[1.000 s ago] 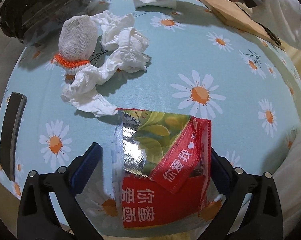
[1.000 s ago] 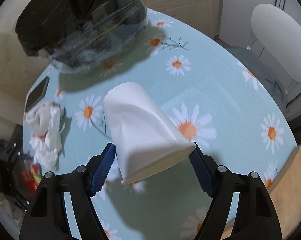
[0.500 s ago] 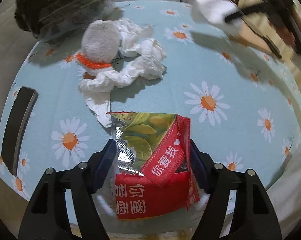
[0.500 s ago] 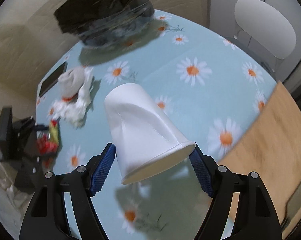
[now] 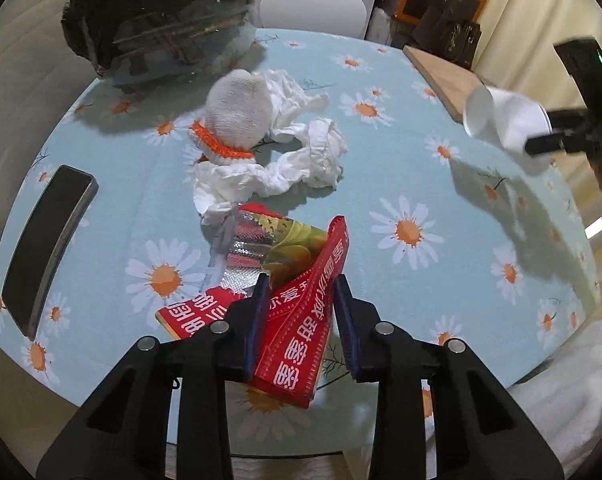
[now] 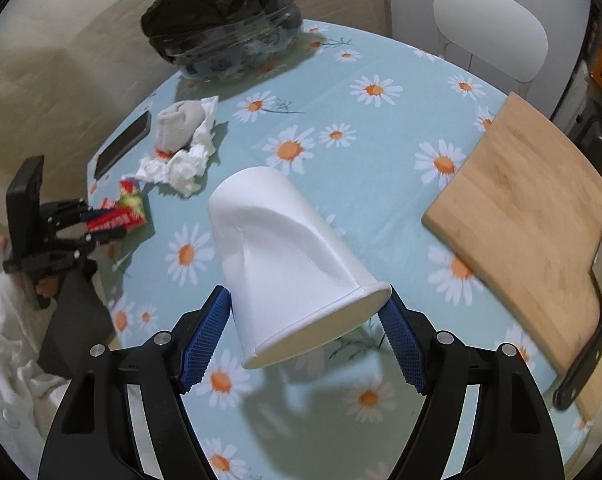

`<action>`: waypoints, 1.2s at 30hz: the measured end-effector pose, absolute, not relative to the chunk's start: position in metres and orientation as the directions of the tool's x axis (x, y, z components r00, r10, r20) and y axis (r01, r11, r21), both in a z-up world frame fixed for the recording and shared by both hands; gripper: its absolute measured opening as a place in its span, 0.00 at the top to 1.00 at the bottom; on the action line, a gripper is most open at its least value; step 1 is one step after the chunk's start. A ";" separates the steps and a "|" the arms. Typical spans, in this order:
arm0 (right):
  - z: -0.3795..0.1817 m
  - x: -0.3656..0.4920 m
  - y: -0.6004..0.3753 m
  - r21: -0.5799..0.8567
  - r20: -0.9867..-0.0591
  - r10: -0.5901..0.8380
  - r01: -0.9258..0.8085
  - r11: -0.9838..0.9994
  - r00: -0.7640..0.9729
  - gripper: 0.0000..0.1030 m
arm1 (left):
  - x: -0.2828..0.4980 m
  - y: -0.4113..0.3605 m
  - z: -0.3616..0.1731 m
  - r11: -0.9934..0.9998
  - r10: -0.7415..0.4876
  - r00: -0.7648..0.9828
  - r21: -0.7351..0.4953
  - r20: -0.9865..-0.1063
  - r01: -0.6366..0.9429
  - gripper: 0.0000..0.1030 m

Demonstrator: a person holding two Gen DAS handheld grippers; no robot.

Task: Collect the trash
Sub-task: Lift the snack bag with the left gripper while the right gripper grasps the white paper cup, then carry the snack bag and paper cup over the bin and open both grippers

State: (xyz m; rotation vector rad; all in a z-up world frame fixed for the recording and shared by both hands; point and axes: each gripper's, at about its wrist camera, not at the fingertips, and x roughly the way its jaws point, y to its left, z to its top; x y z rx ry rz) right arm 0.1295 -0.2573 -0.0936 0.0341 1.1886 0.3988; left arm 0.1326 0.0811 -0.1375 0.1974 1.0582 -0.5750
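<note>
At the bottom centre of the left wrist view, the left gripper (image 5: 299,312) has its 2 blue-padded fingers (image 5: 257,312) clamped on a red snack wrapper (image 5: 301,320) printed with white characters. The wrapper's silver foil and green inner face fold out above the fingers, and part of it appears to rest on the daisy-print tablecloth (image 5: 401,168). Just above it, in the middle of the frame, lies a heap of crumpled white tissue (image 5: 301,164) with a grey sock (image 5: 237,108) with an orange cuff lying on it. A black phone (image 5: 47,248) lies flat at the left edge. A bin lined with a black bag (image 5: 157,20) stands at the upper left, with a white chair (image 5: 313,8) behind the table.

In the lower centre of the right wrist view, the right gripper (image 6: 305,332) grips a dented white paper cup (image 6: 285,264) at its rim end between both blue pads (image 6: 205,340), the cup's base pointing up and away, held above the cloth. A wooden cutting board (image 6: 529,208) fills the right side of that frame. At the far left, the left gripper (image 6: 97,224) appears small, with the red wrapper between its fingers.
</note>
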 end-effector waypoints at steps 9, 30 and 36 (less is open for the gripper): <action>-0.079 0.097 -0.248 0.238 -0.872 0.337 -0.294 0.926 0.355 0.31 | 0.121 0.088 -0.112 0.842 -0.329 0.408 -0.069 -0.852 0.535 0.69; -0.039 0.091 -0.228 0.321 -0.807 0.399 -0.244 0.915 0.436 0.31 | 0.142 0.107 -0.018 0.860 -0.258 0.550 0.071 -0.794 0.506 0.69; -0.002 0.106 -0.222 0.288 -0.786 0.353 -0.203 0.936 0.508 0.31 | 0.175 0.111 0.001 0.833 -0.298 0.565 0.079 -0.769 0.547 0.69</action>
